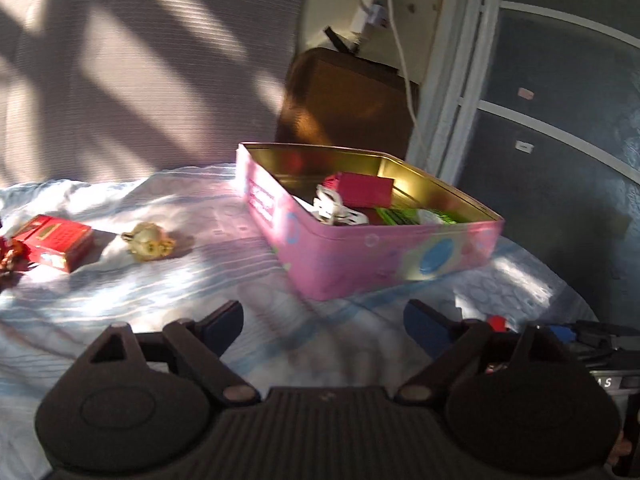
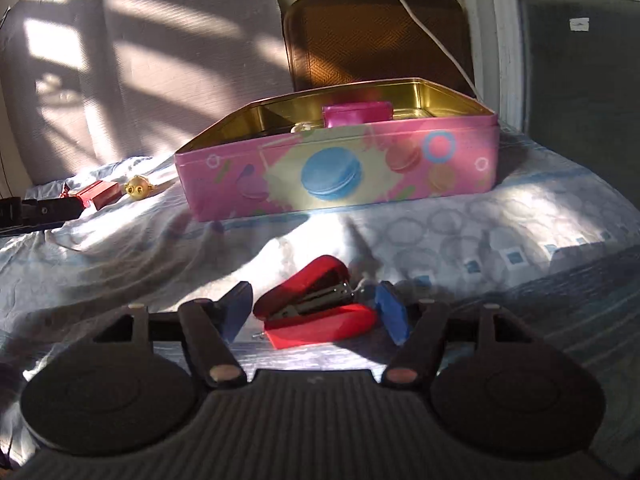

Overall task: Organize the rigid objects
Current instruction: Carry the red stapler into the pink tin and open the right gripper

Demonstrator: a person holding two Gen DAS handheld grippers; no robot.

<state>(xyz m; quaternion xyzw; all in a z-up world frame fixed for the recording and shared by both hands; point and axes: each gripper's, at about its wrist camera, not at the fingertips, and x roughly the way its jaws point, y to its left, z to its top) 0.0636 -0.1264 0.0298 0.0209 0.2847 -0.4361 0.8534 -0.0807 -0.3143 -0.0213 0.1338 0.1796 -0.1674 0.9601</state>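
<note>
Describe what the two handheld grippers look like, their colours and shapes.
Both look alike. The left gripper and right gripper each have a black ribbed body, two rounded black discs at the sides, and black linkage arms with pale round pivot pins. Each finger ends in a blue pad. No cables, sleeves or readable markings show on them.

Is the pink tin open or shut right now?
Open. The pink tin has no lid on; its gold interior shows, with a magenta box inside.
</note>
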